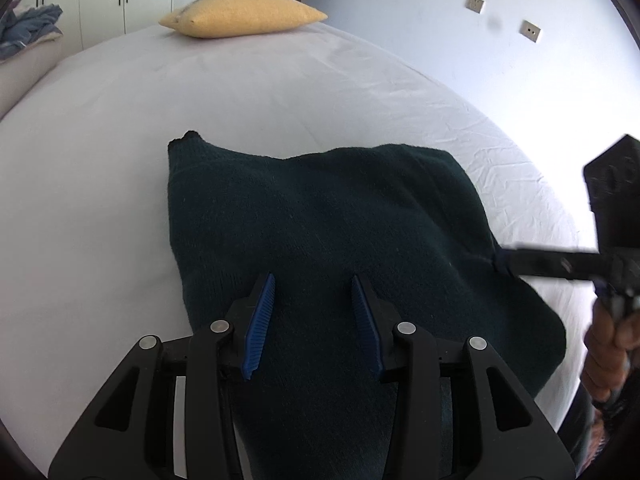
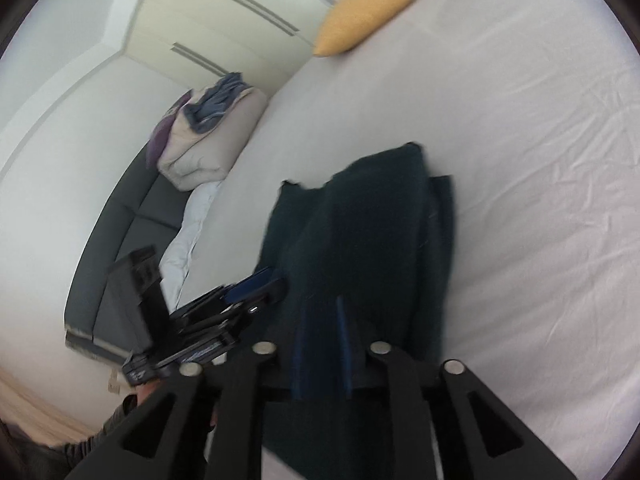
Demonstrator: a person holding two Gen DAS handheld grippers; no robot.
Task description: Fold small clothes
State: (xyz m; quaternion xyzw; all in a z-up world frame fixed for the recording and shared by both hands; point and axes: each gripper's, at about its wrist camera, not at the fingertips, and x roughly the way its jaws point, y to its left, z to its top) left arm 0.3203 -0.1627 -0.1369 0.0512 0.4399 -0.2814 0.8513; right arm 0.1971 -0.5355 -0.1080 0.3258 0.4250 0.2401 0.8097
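Note:
A dark green knitted sweater [image 1: 320,208] lies spread on the white bed [image 1: 240,88]. My left gripper [image 1: 313,280] hangs just over its near part. The blue pads [image 1: 260,320] stand apart with their ribbed faces bare, and cloth lies below and between them. My right gripper [image 1: 498,260] reaches in from the right and pinches the sweater's right edge, which is drawn taut toward it. In the blurred right wrist view the sweater [image 2: 380,232] runs up from the right gripper [image 2: 322,312], whose narrow blue pads clamp cloth. The left gripper [image 2: 264,284] sits at the sweater's left edge.
A yellow pillow [image 1: 244,14] rests at the far end of the bed. Beside the bed, a heap of folded bedding and clothes [image 2: 208,136] lies on a dark sofa [image 2: 120,220]. A hand [image 1: 604,352] holds the right gripper. White wardrobes stand behind.

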